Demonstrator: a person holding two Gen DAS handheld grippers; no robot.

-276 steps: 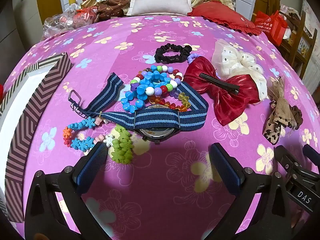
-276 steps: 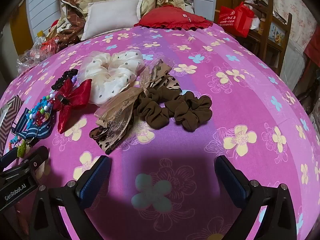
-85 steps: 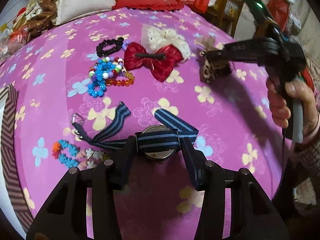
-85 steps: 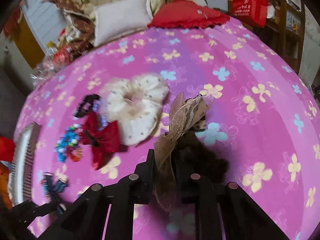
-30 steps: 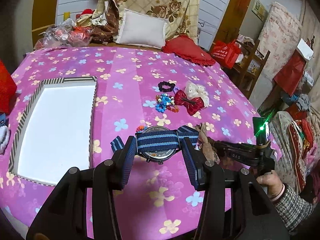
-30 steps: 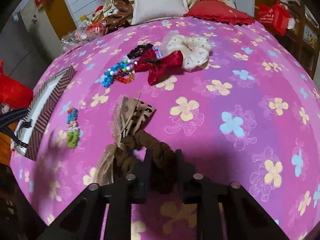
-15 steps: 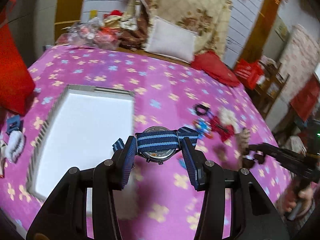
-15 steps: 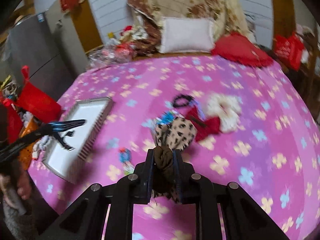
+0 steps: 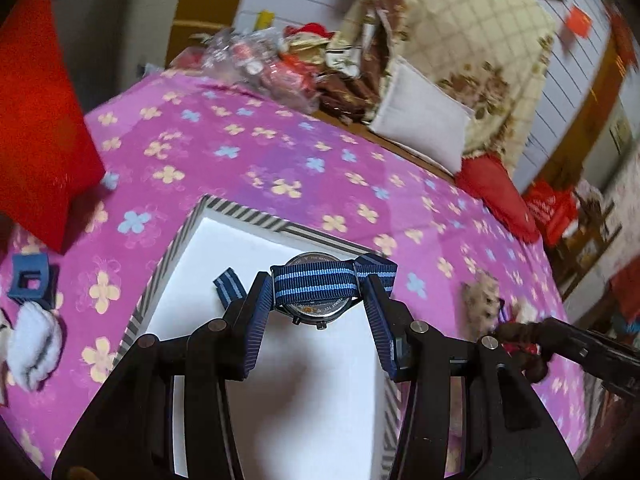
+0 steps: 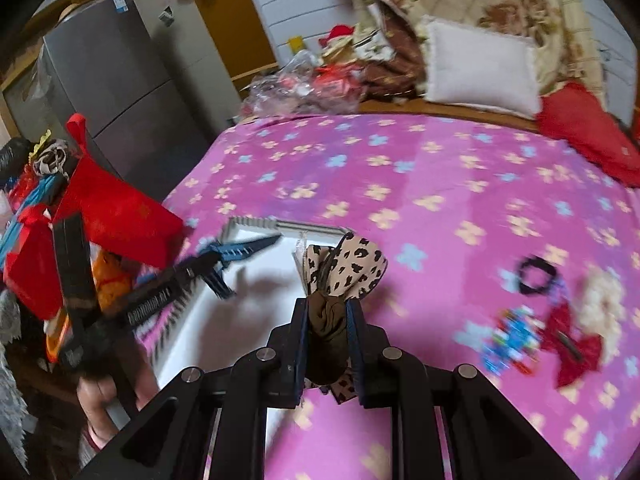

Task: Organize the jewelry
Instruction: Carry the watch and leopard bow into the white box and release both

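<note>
the watch (image 9: 314,292), once flat on the pink floral cover (image 9: 248,160) among the beads, now sits clamped in the left gripper (image 9: 316,312) above the white tray (image 9: 320,380). the leopard-print bow (image 10: 344,266) and brown scrunchie (image 10: 326,328) are off the cover too, pinched in the right gripper (image 10: 327,344) near the tray's corner.
</note>
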